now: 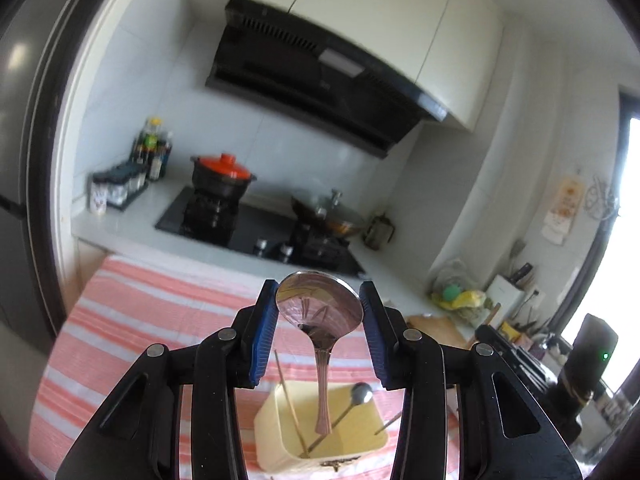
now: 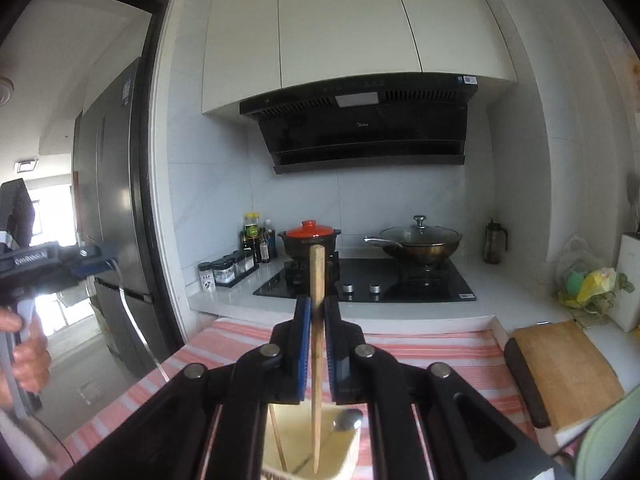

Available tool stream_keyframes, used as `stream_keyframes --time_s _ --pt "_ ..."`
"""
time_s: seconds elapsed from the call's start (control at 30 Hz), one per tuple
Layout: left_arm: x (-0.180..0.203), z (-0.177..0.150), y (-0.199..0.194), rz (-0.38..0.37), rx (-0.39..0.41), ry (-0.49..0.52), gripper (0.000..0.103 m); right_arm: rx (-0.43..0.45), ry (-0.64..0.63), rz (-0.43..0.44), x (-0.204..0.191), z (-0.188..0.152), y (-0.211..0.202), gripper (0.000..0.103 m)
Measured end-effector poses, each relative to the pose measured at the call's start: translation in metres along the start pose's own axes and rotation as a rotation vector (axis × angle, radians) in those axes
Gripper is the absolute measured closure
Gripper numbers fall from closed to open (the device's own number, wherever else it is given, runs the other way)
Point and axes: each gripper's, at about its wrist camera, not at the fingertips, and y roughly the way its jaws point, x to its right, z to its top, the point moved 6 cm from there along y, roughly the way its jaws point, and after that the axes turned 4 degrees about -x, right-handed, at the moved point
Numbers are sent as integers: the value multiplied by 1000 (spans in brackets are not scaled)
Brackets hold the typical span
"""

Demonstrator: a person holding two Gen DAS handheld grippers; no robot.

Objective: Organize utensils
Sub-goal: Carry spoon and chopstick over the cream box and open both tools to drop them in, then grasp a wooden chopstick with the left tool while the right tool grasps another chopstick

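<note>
In the left wrist view, a metal spoon [image 1: 320, 308] is seen pinched by its bowl between the blue pads of the left tongs [image 1: 320, 312], the handle hanging down over a cream container [image 1: 276, 432]; the container is set on a pink-striped cloth [image 1: 132, 320] covering the near part of the surface; inside it a ladle [image 1: 360, 394] and thin chopsticks [image 1: 289, 396] are leaned; the far side is blurred.

In the right wrist view, a wooden chopstick [image 2: 318, 344] is held upright by the right tongs [image 2: 318, 320], pressed together on it; its lower tip is suspended over the cream container [image 2: 348, 460] at the near edge of the surface; a wooden board [image 2: 568, 368] is laid toward the right edge; the left tongs [image 2: 96, 258] and a hand [image 2: 28, 356] are seen at the left border.
</note>
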Motion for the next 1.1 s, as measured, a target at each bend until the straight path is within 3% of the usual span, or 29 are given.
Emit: stream_keyframes --time_s 0.17,0.3,0.5,0.57,0.6,0.63,0.67,0.77,0.87,0.97,1.1 --pt "-17 -42 78 45 -228 -11 62 -201 37 18 4 -45 73 96" --pt "-31 -78 119 61 -374 -29 62 -353 103 52 12 -79 111 96" --pt "-33 -105 138 90 -444 -19 61 -464 107 53 13 -104 141 94" --pt "-31 -105 134 99 -439 -16 54 -490 104 42 11 -106 148 93" --pt "-29 -106 130 90 -439 -18 50 -500 102 34 10 -106 147 82" --pt "-26 -105 122 78 -439 -11 47 -503 101 28 9 -105 143 68" --pt "-22 -104 114 73 -438 7 47 -492 101 31 9 -103 136 64" --pt "-15 -108 71 95 -446 125 37 -467 71 54 4 -94 105 64" --pt "-12 -136 10 117 -465 239 25 -447 7 77 3 -97 37 64" --pt "-15 -192 -48 129 -522 309 22 -482 -64 72 7 -125 -30 64" --pt "-16 -277 -97 151 -553 252 20 -489 -170 -47 16 -184 -104 64"
